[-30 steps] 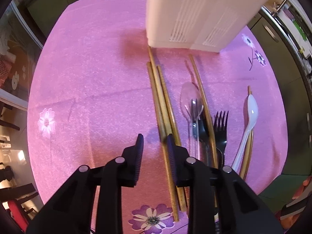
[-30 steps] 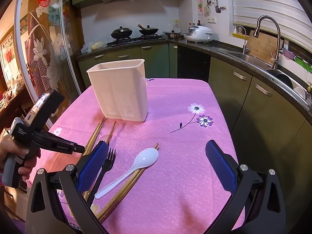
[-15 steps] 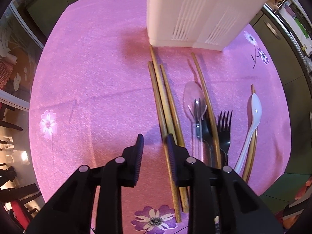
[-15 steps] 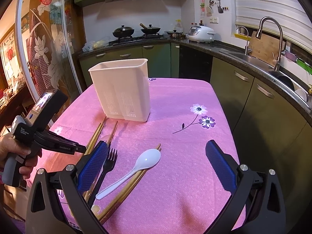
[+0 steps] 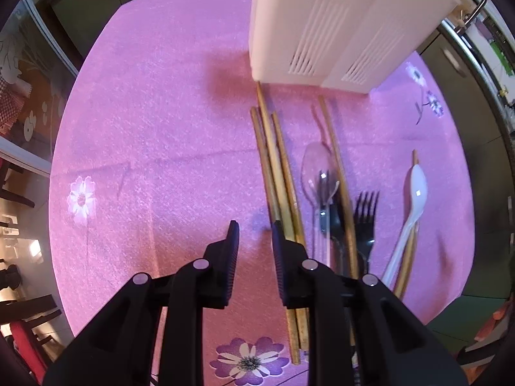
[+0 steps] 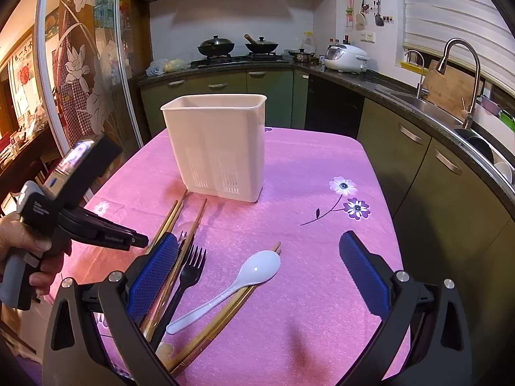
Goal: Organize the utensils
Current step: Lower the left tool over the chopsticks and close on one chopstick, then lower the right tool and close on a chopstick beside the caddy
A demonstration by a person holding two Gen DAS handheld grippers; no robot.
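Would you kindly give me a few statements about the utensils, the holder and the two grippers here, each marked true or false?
1. The white utensil holder stands upright on the pink tablecloth. True.
2. The white spoon is already in the holder. False: it lies on the cloth, across a chopstick.
3. The right gripper is clamped on the black fork. False: its jaws stand wide apart and hold nothing.
4. The left gripper has nothing between its jaws, which are closing. True: only cloth shows in the gap.
5. The bundle of chopsticks lies to the left gripper's right. True.
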